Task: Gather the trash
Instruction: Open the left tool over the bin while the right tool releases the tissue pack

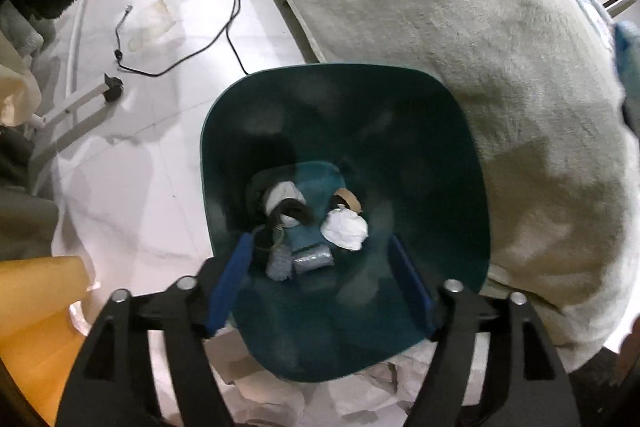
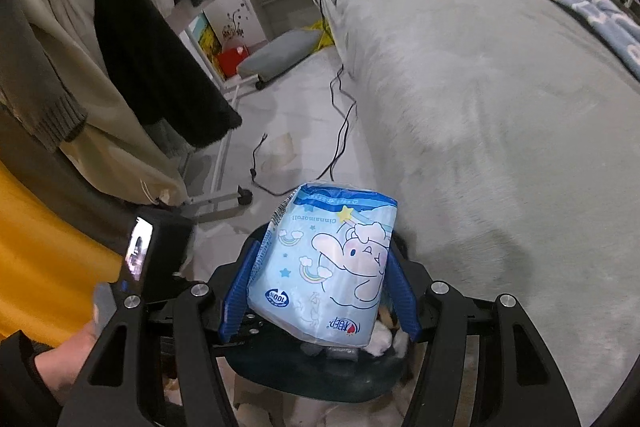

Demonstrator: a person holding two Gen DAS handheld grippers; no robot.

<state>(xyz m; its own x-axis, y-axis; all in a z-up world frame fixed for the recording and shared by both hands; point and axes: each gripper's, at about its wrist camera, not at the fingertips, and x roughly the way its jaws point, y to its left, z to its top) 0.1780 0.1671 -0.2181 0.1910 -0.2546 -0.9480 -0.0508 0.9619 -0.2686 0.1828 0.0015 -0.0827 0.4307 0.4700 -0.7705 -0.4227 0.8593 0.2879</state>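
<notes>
The right gripper (image 2: 320, 291) is closest to the camera; its two blue fingers (image 2: 236, 301) squeeze a soft blue tissue pack (image 2: 326, 267) with a cartoon dog on it, one finger on each side; the pack stands up and leans a bit. It hangs just above the near rim of the dark green bin (image 1: 472, 187), which sits on the floor, touching the edge of the grey bed (image 2: 500, 107); so the step in hand looks like dropping this pack in. I think the next move is to bring it over the middle of the bin and let the fingers spread, so it falls inside and not on the rim.

The left gripper (image 1: 320, 287) points straight down into the bin; its jaws are wide apart and hold nothing. At the bottom lie a white paper ball (image 1: 345, 229), grey wads (image 1: 304, 261) and other scraps.
</notes>
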